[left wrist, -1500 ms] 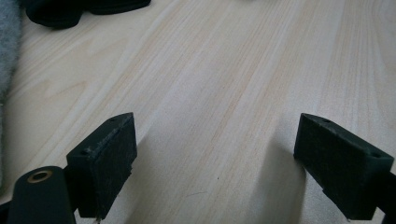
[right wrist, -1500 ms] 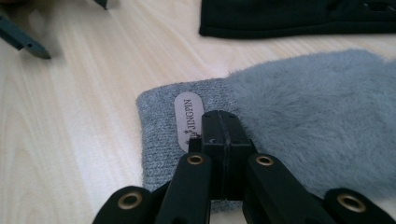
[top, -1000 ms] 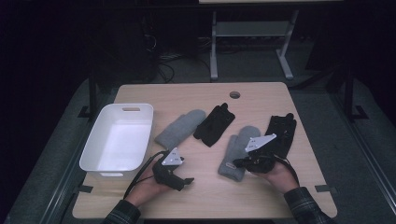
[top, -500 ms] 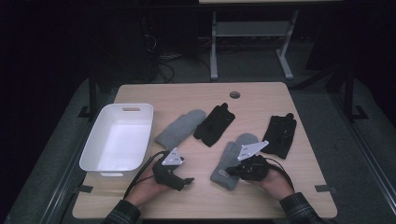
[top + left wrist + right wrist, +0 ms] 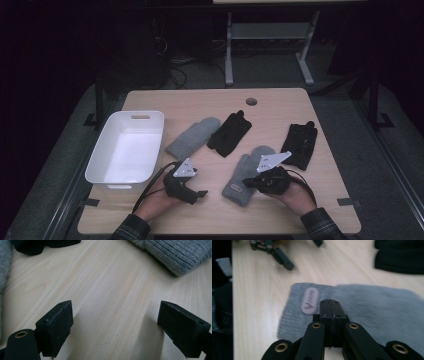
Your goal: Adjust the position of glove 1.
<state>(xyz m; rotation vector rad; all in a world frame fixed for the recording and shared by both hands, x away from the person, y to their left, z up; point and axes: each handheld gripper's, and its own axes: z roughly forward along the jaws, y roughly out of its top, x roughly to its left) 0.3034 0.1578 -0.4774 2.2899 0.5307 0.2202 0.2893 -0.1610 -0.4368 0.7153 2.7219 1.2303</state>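
Lying near the counter's front edge, the grey mitten has its labelled cuff toward you. Your right claw is clenched, its pads pressed together over the mitten, with nothing visibly caught between them. Your left claw rests released on bare wood just left of the mitten.

On the counter, a bin lies far left; right of it a mitten, a glove, then another glove; a second mitten lies nearer the person.
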